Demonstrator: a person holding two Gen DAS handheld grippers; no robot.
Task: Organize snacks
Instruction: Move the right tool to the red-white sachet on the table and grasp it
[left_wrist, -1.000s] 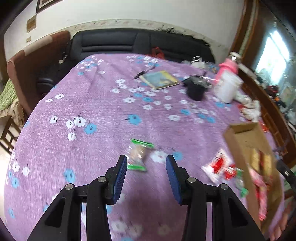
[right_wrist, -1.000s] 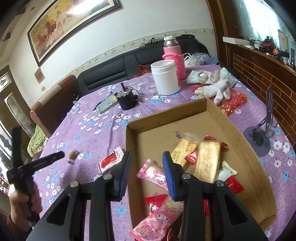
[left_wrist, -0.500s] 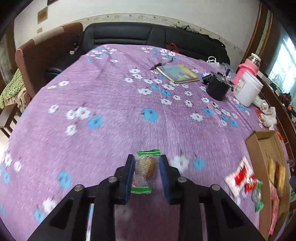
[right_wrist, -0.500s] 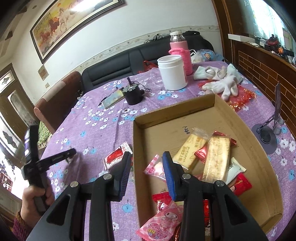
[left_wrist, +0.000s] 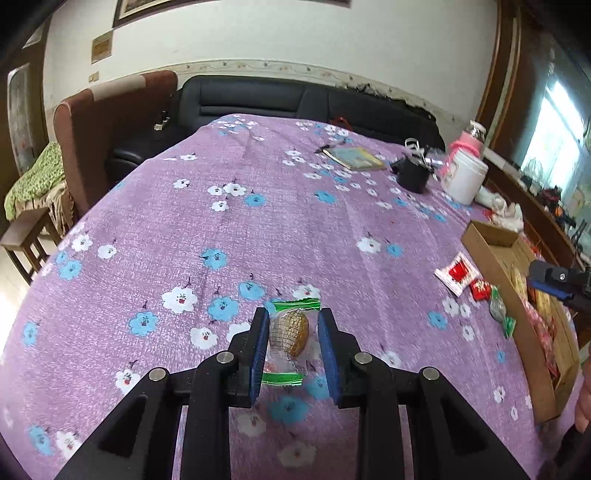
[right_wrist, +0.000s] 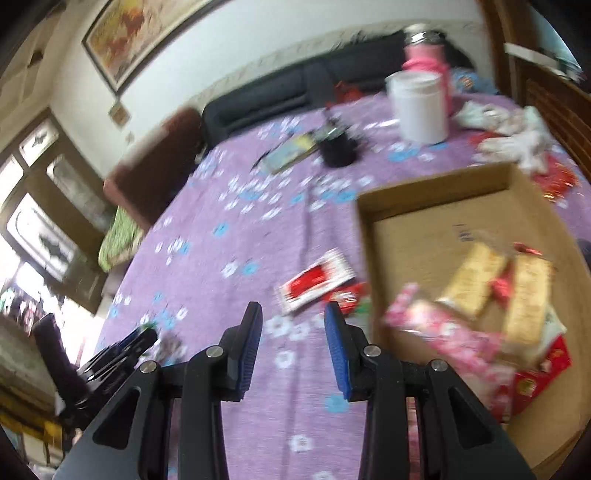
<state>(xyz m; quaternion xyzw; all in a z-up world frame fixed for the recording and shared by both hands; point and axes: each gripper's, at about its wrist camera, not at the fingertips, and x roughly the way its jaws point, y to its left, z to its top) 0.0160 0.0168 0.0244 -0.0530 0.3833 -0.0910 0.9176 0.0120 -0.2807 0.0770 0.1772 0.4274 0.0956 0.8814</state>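
- The left gripper (left_wrist: 291, 345) has just been closing and now pinches a clear, green-edged packet holding a round golden pastry (left_wrist: 290, 338), low over the purple flowered bench (left_wrist: 258, 229).
- The right gripper (right_wrist: 293, 345) is parted and empty, near a red-and-white flat packet (right_wrist: 314, 280).
- Next, I judge, the pastry must be carried to the shallow brown cardboard box (right_wrist: 417, 206) of snacks.
- The right view is blurred; whether the packet is off the bench is unclear.
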